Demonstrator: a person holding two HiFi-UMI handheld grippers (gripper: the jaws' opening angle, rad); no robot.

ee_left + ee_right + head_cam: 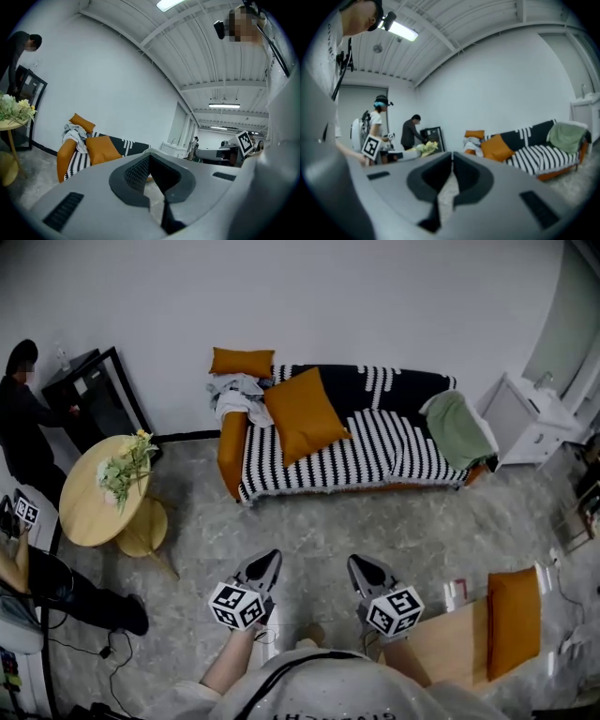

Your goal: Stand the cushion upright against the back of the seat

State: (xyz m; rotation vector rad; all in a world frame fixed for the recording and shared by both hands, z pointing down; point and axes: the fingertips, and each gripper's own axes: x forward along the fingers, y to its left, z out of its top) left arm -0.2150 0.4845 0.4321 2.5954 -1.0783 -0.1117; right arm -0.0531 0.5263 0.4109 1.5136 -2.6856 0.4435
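Observation:
A large orange cushion rests slanted on the left part of the striped sofa, its upper corner against the dark backrest. A smaller orange cushion sits on top of the left armrest, beside a grey-white cloth. My left gripper and right gripper hover side by side over the floor well short of the sofa, both shut and holding nothing. The large orange cushion shows beyond the left gripper, and the same cushion shows beyond the right gripper.
A green cloth lies on the sofa's right end. A round wooden table with flowers stands left, a person in black by a dark cabinet behind it. A white cabinet is right; another orange cushion leans on wooden furniture nearby.

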